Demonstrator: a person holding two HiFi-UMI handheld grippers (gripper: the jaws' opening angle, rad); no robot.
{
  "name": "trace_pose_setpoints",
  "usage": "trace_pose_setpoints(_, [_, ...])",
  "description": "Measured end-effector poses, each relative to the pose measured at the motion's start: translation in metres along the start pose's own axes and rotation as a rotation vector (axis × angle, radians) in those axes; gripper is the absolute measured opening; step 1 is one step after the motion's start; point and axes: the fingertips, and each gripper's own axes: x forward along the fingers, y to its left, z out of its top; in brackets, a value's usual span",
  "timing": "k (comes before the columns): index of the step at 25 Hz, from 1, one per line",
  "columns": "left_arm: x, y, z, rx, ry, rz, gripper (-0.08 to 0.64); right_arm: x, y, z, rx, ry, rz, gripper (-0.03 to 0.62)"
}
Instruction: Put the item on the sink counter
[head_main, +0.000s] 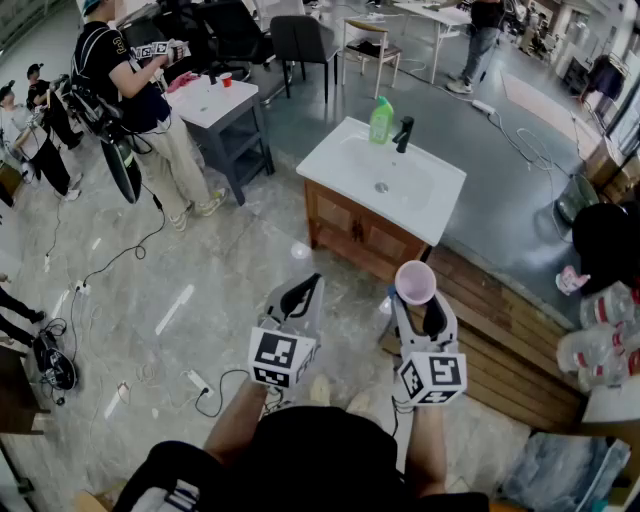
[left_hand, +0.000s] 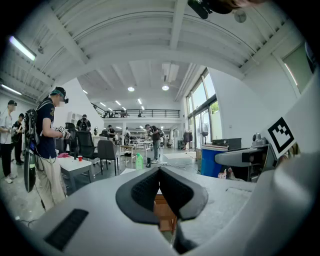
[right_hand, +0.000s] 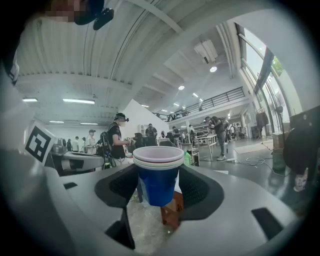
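My right gripper (head_main: 417, 300) is shut on a stack of plastic cups (head_main: 415, 282) that stands upright between its pads; the rim looks pink from above. In the right gripper view the cup stack (right_hand: 159, 182) has a blue body and white and pink rims, and it fills the gap of the right gripper (right_hand: 159, 189). My left gripper (head_main: 308, 286) is shut with nothing in it, its pads meeting at the tip (left_hand: 159, 172). The white sink counter (head_main: 335, 150) on a wooden cabinet (head_main: 360, 235) stands ahead, apart from both grippers.
A green bottle (head_main: 381, 120) and a black faucet (head_main: 403, 133) stand at the sink's back edge. A person (head_main: 130, 90) stands at left by a white table (head_main: 215, 105). Cables and a power strip (head_main: 197, 381) lie on the floor. A wooden step (head_main: 500, 330) runs at right.
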Motion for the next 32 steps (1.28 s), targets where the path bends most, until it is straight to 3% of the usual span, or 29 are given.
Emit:
trace_pose_setpoints(21, [0.006,0.039,-0.003,-0.004,-0.007,0.026,0.002,0.034,0.018,-0.009,0.006,0.011,0.025,0.258])
trace_pose_setpoints(32, [0.056,0.055,-0.002,-0.006,0.001,0.049,0.002,0.085,-0.008,-0.01,0.019,0.019,0.057,0.258])
